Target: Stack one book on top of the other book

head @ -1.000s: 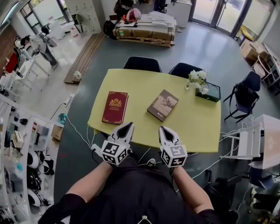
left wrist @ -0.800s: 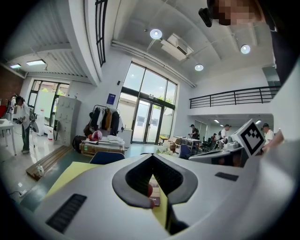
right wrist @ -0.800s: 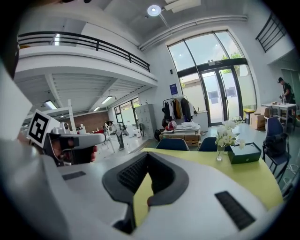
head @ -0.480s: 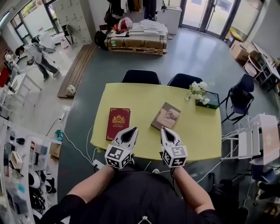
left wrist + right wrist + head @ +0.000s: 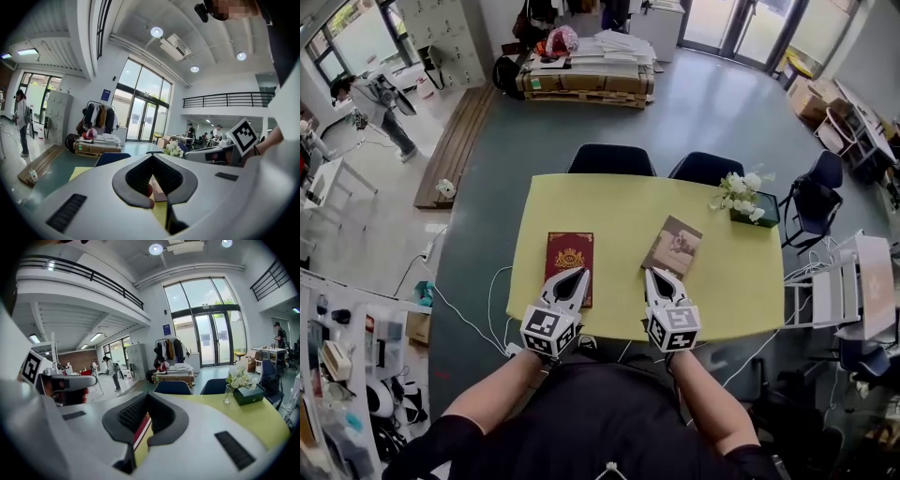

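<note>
Two books lie apart on the yellow table. The red book with a gold emblem is at the front left; the brown book is at the front right, turned at an angle. My left gripper is shut and empty, with its tip over the red book's near end. My right gripper is shut and empty too, just short of the brown book's near corner. In the left gripper view the left gripper frames a sliver of brown book. In the right gripper view the right gripper frames the red book.
A dark green box with white flowers stands at the table's far right corner. Two dark chairs are tucked in along the far side. Cables trail on the floor to the left. A pallet of boxes lies beyond.
Both grippers have moved forward from in front of the table's near edge to over it, up to the books. Their jaws stayed shut, and the books have not shifted.
</note>
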### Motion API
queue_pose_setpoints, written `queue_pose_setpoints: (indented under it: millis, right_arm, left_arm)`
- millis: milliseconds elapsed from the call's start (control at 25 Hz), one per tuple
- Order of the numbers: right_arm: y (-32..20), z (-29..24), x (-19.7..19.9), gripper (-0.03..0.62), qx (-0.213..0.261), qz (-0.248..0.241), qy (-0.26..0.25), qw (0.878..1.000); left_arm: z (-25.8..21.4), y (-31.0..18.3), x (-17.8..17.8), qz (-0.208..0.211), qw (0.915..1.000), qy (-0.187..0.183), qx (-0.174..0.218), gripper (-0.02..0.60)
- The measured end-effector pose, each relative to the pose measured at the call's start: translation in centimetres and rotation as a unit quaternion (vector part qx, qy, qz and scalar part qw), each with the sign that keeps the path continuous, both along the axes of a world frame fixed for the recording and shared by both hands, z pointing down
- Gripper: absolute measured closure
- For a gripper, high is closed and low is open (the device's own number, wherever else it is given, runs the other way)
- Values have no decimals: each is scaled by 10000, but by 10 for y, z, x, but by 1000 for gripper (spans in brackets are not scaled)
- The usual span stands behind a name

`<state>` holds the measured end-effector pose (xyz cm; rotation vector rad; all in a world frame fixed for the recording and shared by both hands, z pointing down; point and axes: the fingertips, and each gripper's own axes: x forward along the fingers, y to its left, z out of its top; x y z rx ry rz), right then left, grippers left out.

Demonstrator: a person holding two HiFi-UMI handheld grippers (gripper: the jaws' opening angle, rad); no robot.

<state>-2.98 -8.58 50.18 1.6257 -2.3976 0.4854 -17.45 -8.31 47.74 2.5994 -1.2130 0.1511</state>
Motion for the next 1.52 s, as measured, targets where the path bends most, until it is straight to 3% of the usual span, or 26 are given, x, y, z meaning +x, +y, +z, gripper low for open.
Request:
queue_pose_setpoints:
  millis: [280, 320, 360, 400, 480, 760, 920, 1160, 1520]
  right_arm:
    - [-10, 14, -38, 577, -195, -105, 211, 9995]
    - [-11, 17, -43, 570, -223, -163, 193, 9994]
    - [-12, 20, -48, 523, -259, -236, 149, 9993]
    - [-13, 23, -54, 481, -300, -314, 95, 9990]
    - [-14, 30, -64, 463, -383, -445, 15, 9983]
    - [-19, 86, -90, 447, -976, -841, 7, 9917]
    - [-22, 127, -97, 444, -1413, -951, -58, 9854]
    - [-27, 184, -109, 441, -1988, -1039, -60, 9745]
    - [-32, 263, -118, 437, -2625, -1082, 29, 9588]
  left_arm:
    - [21, -11, -35, -161, 9996, -178, -171, 572]
    - [24, -12, -37, -180, 9994, -202, -203, 571]
    - [28, -13, -40, -189, 9993, -222, -250, 571]
    - [32, -14, -42, -194, 9991, -233, -309, 557]
    - [41, -15, -47, -202, 9985, -238, -443, 492]
    - [94, -20, -79, -346, 9934, -313, -1045, 466]
    - [145, -19, -99, -285, 9857, -516, -1579, 452]
    - [215, -24, -134, -394, 9677, -831, -2348, 431]
    - [292, -28, -151, -336, 9441, -1231, -3040, 419]
